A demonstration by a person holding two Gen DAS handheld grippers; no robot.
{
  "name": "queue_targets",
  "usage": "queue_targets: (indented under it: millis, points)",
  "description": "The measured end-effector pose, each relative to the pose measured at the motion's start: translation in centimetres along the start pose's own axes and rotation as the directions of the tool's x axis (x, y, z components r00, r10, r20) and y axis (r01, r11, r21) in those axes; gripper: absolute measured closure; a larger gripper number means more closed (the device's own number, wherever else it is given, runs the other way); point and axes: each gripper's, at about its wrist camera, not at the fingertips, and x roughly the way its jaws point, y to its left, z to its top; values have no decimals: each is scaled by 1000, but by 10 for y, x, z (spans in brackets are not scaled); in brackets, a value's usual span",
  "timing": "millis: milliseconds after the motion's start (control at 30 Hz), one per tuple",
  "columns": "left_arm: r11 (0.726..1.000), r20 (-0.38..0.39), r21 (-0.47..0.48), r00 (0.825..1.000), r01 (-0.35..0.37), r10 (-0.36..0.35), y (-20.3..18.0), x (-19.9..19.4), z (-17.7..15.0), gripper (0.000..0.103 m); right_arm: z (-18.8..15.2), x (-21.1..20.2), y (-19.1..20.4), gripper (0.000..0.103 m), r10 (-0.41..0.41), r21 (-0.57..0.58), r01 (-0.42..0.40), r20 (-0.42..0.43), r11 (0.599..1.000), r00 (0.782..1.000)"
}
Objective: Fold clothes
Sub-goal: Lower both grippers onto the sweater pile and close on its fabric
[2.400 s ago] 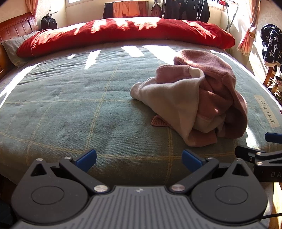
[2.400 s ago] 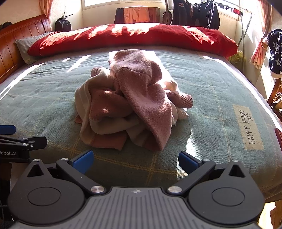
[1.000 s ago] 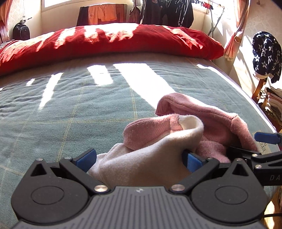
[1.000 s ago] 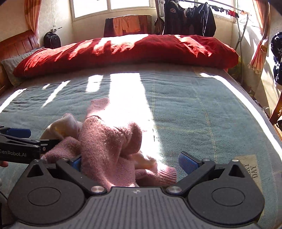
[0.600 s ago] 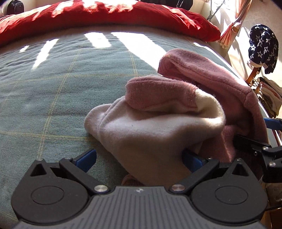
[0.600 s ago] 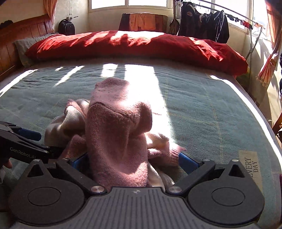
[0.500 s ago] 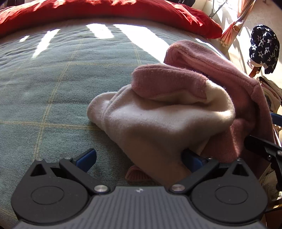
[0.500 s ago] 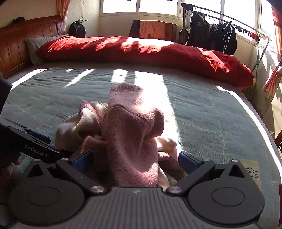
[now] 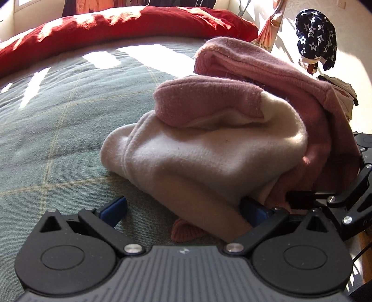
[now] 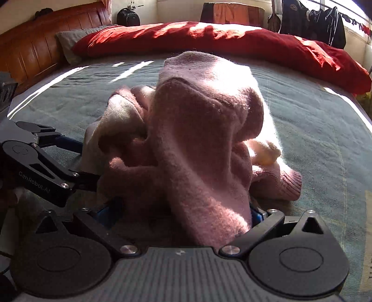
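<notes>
A crumpled pink and cream knitted garment lies in a heap on the green bedspread. My left gripper is open and low at the heap's near edge. Cream fabric lies between its fingers and covers most of the right one. In the right wrist view the same garment fills the middle. My right gripper is open, with a thick pink fold hanging down between its fingers and partly hiding both blue pads. The two grippers flank the heap; the left gripper touches its left side.
A red duvet runs across the far end of the bed, with a grey pillow and wooden headboard at the left. Dark clothes hang on a rack. A navy star-patterned garment hangs off the bed's right side.
Both grippers have moved from the bed's front edge right up to the heap, and fabric now lies between their fingers. Both have stayed open, and the heap has kept its shape.
</notes>
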Motion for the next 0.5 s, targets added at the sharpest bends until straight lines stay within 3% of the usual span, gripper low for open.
queue_targets:
  millis: [67,167,433,500]
  points:
    - [1000,7,13,1000,11,-11,-2,-6,2,0,-2,6,-13,0,50,57,-48,-29,997,998]
    - [997,59,55,997,49,-52,-11,-27,8,2,-6,3,-9,0,54,26,-54,-25,998,998]
    - [979,169,165,974,122,-150,-37,-70,25,3,-21,-6,-11,0,63,8,-64,81,998,995]
    - [977,172,176,974,119,-150,-45,-65,31,16,-20,-14,-5,0,36,-15,-35,99,999,994]
